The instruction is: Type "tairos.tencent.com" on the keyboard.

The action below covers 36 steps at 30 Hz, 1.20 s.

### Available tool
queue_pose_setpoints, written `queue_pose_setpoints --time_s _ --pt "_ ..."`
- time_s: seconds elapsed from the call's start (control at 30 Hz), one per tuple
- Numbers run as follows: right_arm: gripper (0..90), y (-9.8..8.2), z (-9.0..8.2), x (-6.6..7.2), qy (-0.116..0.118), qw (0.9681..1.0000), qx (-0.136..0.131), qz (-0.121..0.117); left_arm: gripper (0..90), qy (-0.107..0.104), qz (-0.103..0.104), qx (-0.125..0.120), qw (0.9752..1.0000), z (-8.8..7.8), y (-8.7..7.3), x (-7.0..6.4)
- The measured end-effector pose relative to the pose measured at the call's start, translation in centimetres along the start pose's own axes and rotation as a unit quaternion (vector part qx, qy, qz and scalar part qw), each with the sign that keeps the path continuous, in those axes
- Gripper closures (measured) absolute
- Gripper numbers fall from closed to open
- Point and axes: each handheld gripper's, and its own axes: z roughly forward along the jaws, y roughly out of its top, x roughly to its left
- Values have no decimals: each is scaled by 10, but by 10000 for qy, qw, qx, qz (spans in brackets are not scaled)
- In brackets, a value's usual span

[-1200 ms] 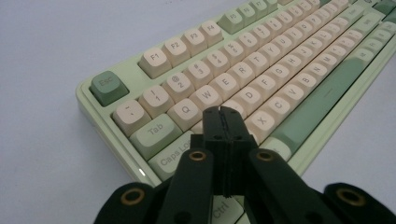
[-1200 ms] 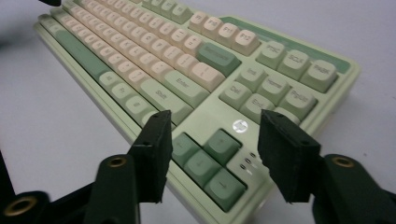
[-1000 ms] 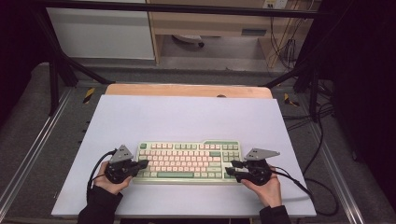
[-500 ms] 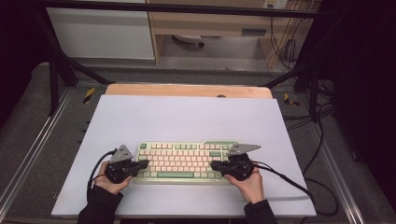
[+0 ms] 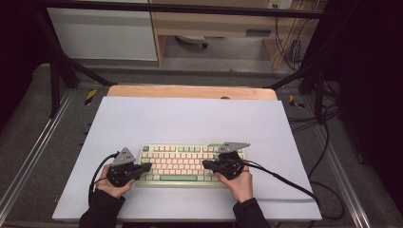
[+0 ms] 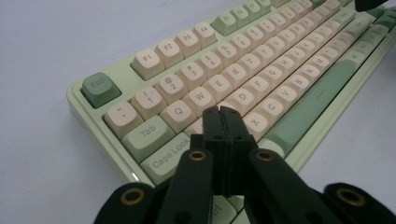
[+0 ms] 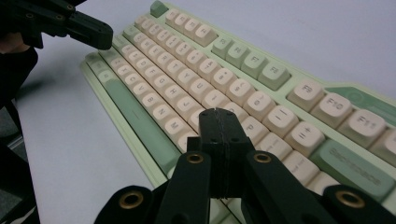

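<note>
Tabletop [image 5: 190,118] carries the keyboard [image 5: 183,164] near the person's edge, long axis running left-right. Left claw [image 5: 145,166] clenched on nothing, tips over the keyboard's left end near Caps Lock [image 6: 169,154]. Right claw [image 5: 207,164], jaws just closed empty, hangs over the right-hand letter keys, pointing left.

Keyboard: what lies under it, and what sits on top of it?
The keyboard lies flat on the white table sheet. Over its keys, the shut left gripper and shut right gripper point inward. The sheet beneath the keyboard is covered; key contact is unclear.
</note>
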Motion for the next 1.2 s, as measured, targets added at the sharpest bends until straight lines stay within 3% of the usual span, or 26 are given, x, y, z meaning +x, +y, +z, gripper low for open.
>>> queue_pose_setpoints --time_s 0.27,0.57,1.2 --pt "900 10 23 8 -126 9999 19 -76 899 0 -10 -7 10000 0 0 0" --pt "900 13 42 6 -209 9996 144 -77 899 -9 -13 10 10000 1 0 0" --pt "900 13 55 4 -267 9992 282 -114 899 -23 0 41 10000 2 -1 0"
